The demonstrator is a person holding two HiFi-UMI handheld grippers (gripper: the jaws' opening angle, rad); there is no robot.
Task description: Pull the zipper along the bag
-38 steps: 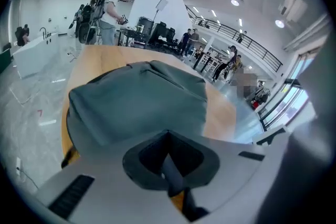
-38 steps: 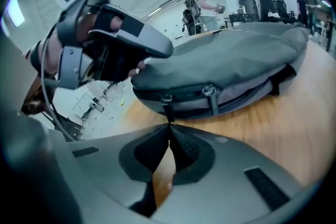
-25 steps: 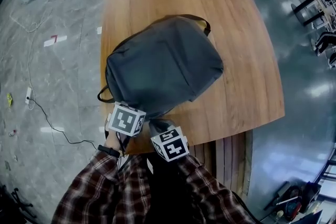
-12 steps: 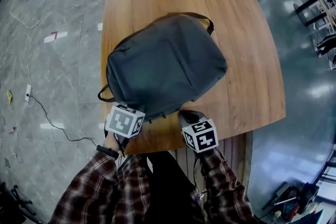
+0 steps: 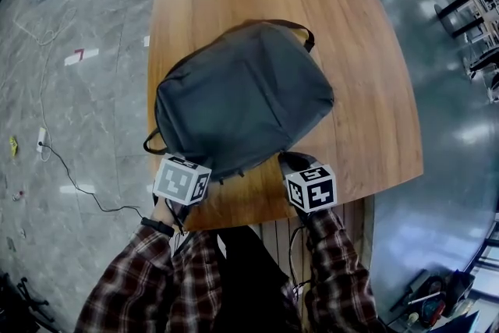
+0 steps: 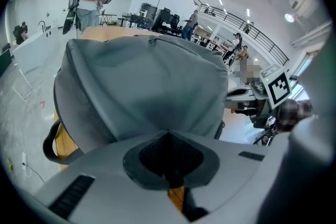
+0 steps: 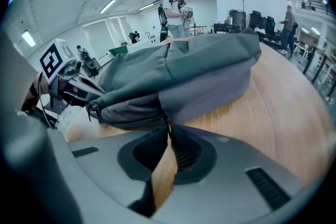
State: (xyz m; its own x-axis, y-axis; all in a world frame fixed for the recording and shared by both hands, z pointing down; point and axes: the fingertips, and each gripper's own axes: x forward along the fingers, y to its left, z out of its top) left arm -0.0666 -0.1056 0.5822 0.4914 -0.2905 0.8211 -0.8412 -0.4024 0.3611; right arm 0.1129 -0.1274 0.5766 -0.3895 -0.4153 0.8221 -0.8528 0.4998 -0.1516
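Your left claw (image 6: 167,135) is pressed together on the fabric at the near left corner of the bag (image 5: 242,101). Use it as an anchor and pull lightly away from the other claw, so the zipper (image 7: 131,111) lies taut and straight. Your right claw (image 7: 168,124) is pinched shut at the near edge on what looks like the pull (image 7: 166,119), though it is small and partly hidden. Draw it level along the seam, following the curve at the corner instead of lifting, so that the slider should not jam on loose cloth.

The bag is grey and soft, and lies flat on the near left part of the wooden desk (image 5: 366,51). Its top handle (image 5: 302,30) is at the far end and a strap loop (image 5: 153,144) hangs off the left edge. A second slider (image 7: 94,110) sits near your left claw.
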